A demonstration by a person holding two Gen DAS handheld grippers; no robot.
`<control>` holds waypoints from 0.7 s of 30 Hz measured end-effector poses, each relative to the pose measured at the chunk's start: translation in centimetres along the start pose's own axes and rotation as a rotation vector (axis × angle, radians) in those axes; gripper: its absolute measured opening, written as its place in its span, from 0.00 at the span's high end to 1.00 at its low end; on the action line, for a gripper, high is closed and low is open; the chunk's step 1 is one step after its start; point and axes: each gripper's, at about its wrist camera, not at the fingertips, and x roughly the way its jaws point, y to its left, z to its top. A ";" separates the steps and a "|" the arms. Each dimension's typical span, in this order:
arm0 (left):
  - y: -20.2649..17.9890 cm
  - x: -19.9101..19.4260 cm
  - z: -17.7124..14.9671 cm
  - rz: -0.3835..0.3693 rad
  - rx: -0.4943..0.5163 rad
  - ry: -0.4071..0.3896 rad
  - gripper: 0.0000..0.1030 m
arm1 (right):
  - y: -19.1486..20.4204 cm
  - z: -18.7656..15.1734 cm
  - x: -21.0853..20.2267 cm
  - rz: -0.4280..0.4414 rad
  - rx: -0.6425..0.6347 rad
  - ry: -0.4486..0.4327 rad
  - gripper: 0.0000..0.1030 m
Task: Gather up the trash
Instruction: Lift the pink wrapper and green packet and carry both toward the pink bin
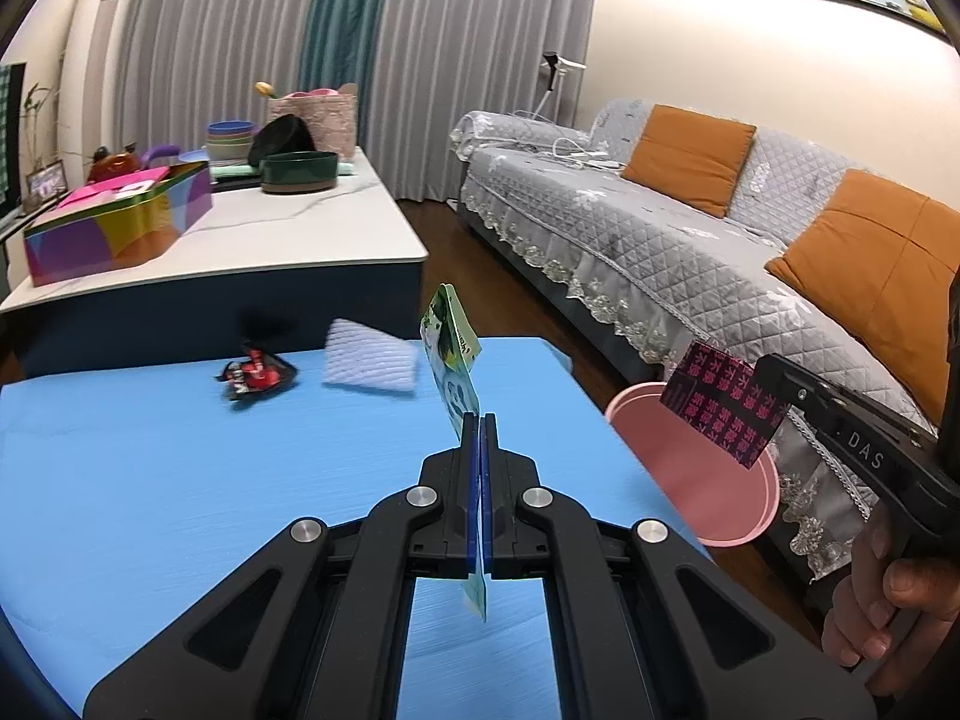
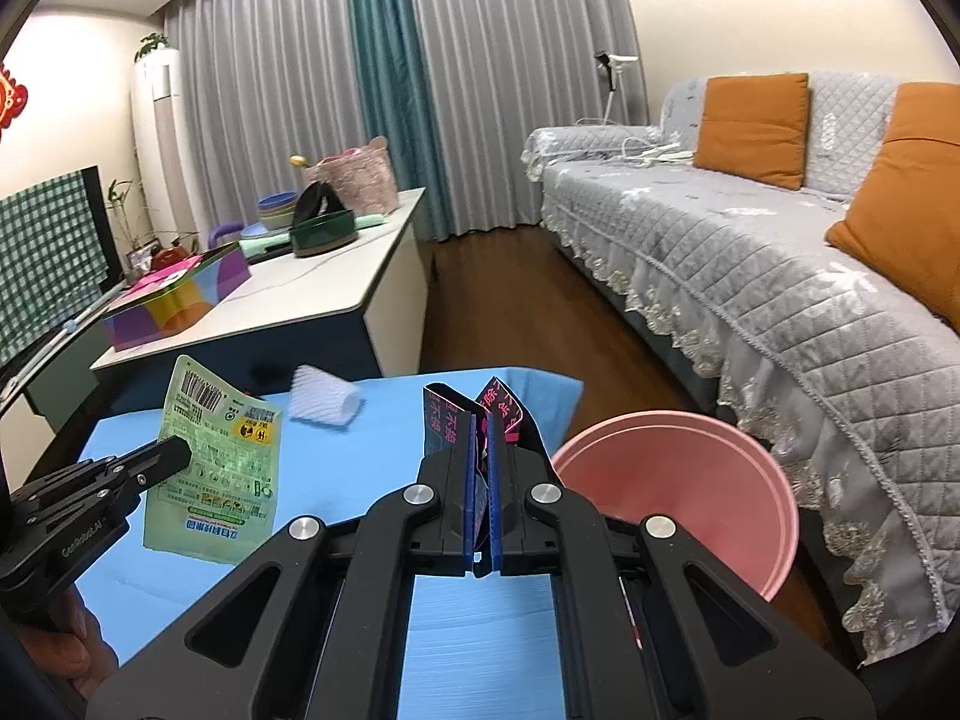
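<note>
Two wrappers are held above the blue bench (image 1: 150, 480): the green packet (image 2: 216, 462) is pinched flat in the left claw (image 1: 480, 420), the black-and-pink wrapper (image 1: 723, 408) crumpled in the right claw (image 2: 483, 420), beside the pink bin (image 2: 690, 480). Both are judged light, limp, slippery film, best gripped mid-sheet.

My tongs (image 1: 480, 426) are matt black plastic with bright metal pins, and the green packet (image 2: 216, 468) in them looks like glossy printed film. The blue table top (image 1: 150, 480) is matt with a fine grain, the pink bin (image 2: 690, 492) smooth plastic, the sofa cover (image 2: 750, 276) quilted cloth.
</note>
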 end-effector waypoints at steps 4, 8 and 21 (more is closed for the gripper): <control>-1.4 0.8 0.1 -0.023 0.014 0.003 1.00 | -1.3 -0.1 0.0 -0.027 0.008 -0.004 0.96; -2.7 1.6 0.2 -0.045 0.025 0.006 1.00 | -2.5 -0.1 0.0 -0.046 0.021 -0.006 0.96; -5.6 4.0 0.1 -0.096 0.051 0.020 1.00 | -6.3 -0.3 0.9 -0.117 0.070 -0.004 0.96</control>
